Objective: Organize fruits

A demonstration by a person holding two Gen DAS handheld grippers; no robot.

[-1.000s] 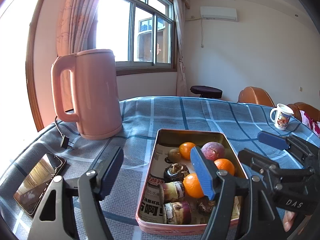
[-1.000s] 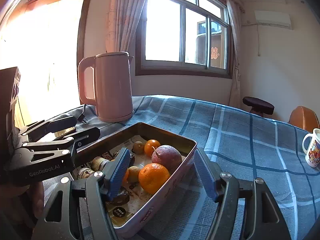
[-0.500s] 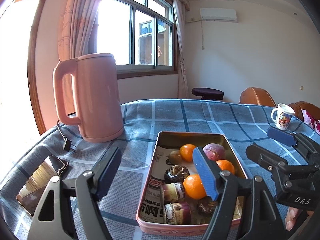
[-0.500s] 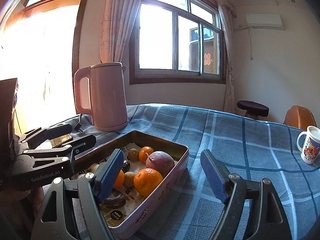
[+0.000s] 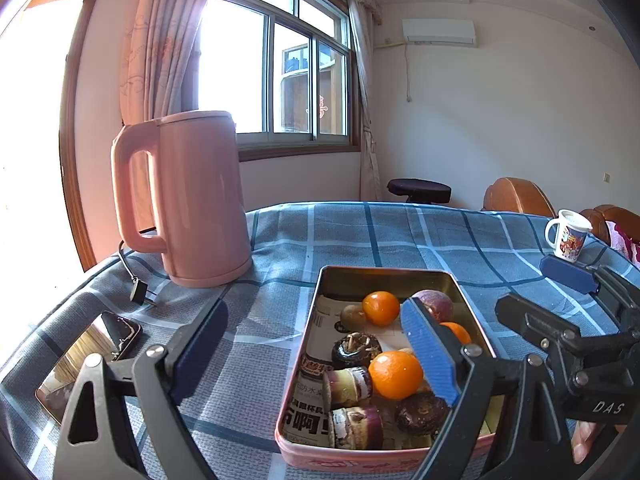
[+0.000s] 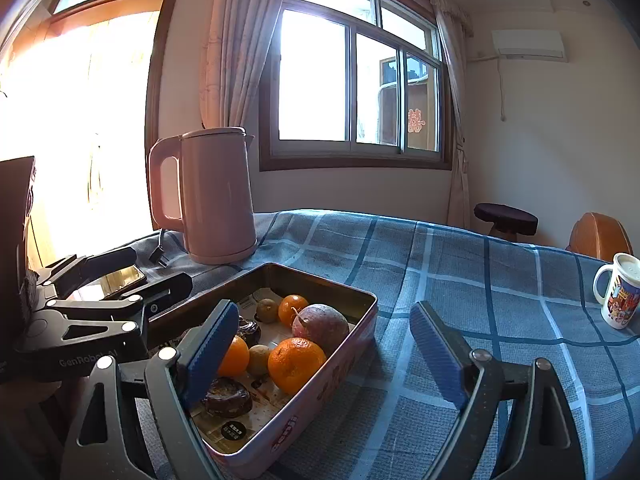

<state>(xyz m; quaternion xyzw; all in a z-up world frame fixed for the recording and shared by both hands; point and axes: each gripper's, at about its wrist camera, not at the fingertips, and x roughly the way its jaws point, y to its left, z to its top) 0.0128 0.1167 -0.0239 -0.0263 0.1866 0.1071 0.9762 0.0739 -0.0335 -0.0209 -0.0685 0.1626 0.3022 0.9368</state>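
Fruits all sit in the tin (image 5: 384, 276) on the table (image 5: 360, 232): oranges (image 5: 395, 374), a purple fruit (image 6: 320, 322), small brown ones. Left gripper (image 5: 316, 350) and right gripper (image 6: 324, 354) hover wide open, empty. Sorting looks finished or nearly so.

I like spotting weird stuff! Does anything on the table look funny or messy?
Yes. The kettle is unplugged; its plug lies loose on the cloth by a phone. The tin mixes oranges with dark, dried-looking fruit.
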